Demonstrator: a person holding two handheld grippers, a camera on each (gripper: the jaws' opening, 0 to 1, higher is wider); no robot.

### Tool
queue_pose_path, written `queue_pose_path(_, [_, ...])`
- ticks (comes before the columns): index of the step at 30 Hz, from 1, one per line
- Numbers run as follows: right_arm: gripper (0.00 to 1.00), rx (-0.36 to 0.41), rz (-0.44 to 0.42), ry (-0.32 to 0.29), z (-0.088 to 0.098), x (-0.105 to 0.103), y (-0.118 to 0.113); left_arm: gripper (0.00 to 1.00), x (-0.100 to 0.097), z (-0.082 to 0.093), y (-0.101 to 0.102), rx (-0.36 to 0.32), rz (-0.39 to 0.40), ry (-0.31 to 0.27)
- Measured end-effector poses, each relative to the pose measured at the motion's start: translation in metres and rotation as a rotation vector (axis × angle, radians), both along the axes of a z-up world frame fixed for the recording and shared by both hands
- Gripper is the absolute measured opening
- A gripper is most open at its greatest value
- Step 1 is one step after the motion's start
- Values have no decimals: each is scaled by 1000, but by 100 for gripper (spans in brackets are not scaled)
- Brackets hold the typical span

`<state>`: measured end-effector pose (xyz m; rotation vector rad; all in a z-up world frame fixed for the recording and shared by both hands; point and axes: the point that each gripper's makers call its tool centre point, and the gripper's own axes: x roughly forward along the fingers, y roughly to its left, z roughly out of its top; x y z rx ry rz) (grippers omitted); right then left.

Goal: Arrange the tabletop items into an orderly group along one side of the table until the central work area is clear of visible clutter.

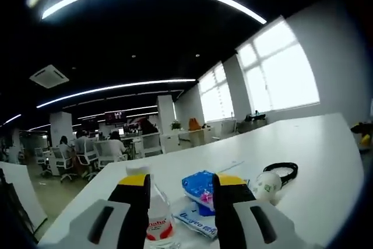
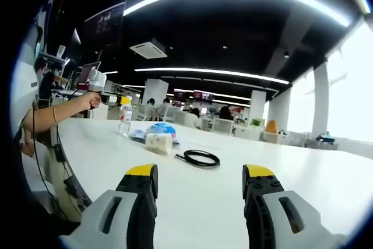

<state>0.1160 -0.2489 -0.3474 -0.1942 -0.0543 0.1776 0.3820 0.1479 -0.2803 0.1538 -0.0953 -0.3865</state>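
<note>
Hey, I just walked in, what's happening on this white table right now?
A person is tidying a white table with a hand-held gripper in each hand. Both are open and holding nothing. The left hand-held gripper is near a water bottle and blue snack packets; a paper roll and a coiled black cable lie close by. The right hand-held gripper hangs above bare tabletop, apart from the items.

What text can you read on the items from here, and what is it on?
Blue letters on the white packet, between the left claw tips: partly hidden, too blurred to quote.
Red label on the water bottle: white lettering, unreadable.
Green mark on the white roll: too small.
Dark hanging sign in the right gripper view: blurred.
</note>
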Motion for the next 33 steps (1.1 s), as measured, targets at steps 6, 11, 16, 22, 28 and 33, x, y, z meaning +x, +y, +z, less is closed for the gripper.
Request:
queue_pose_path(6, [56, 3, -5, -2, 0, -2, -3, 42, -3, -4, -11, 36, -23, 7])
queue_pose_path(11, [56, 11, -10, 1, -3, -4, -6, 42, -3, -6, -23, 56, -73, 21])
queue_pose_path(16, [56, 22, -15, 5, -6, -4, -10, 42, -8, -5, -39, 94, -112, 9])
queue_pose_path(22, [56, 30, -16, 1, -5, -3, -13, 45, -10, -6, -61, 194, -158, -7])
queue_pose_path(28, [56, 39, -20, -2, -6, -3, -15, 48, -11, -13, -80, 236, -212, 11])
queue_pose_path(33, [56, 60, -25, 4, -9, -3, -18, 53, -15, -30, -97, 308, -276, 57])
